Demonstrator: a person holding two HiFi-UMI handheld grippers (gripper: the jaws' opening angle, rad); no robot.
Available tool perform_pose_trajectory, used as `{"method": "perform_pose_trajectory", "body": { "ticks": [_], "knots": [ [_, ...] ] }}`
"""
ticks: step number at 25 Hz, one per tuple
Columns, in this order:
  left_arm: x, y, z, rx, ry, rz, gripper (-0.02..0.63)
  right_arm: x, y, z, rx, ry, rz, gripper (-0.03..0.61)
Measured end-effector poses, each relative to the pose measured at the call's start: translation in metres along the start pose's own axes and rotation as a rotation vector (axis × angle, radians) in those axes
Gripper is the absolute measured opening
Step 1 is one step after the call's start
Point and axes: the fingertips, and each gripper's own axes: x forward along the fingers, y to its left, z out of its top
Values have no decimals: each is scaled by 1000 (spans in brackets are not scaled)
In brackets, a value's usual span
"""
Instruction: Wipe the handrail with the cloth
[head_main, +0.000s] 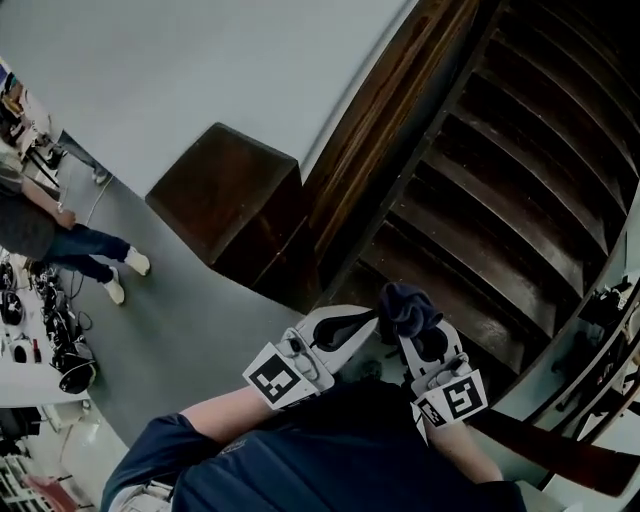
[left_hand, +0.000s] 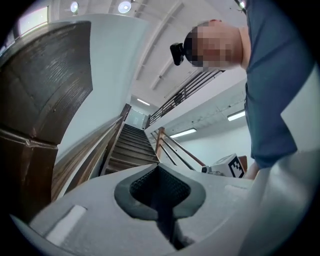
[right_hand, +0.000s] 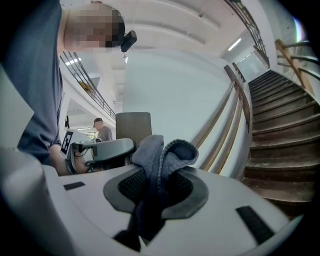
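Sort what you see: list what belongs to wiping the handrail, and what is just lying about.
For the job:
- cloth, clamped in the right gripper
- handrail
- left gripper, shut and empty

Just about:
- stairs
- dark wooden box
- another person
- cluttered table

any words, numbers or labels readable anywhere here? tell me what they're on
No words or numbers can be read in any view.
Left marker cube and right marker cube: black-and-white square patterns only, no letters.
Cloth: no label visible.
Desk clutter at the head view's left edge: too small to read.
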Motion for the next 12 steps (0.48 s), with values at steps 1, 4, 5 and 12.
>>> {"method": "perform_pose_trajectory", "body": {
  "ticks": [1,4,5,12],
  "knots": [
    [4,5,-4,-5,11,11,5,3,-7,-3,9,2,6,95],
    [20,22,-19,-12,42,56,5,13,-33,-13,37,-1,24,95],
    [26,26,-22,-14,46,74,5,18,-43,-17,46,-2,31,95],
    [63,39,-45,-1,109,164,5,42,-91,-25,78,-22,124,95]
  ]
}}
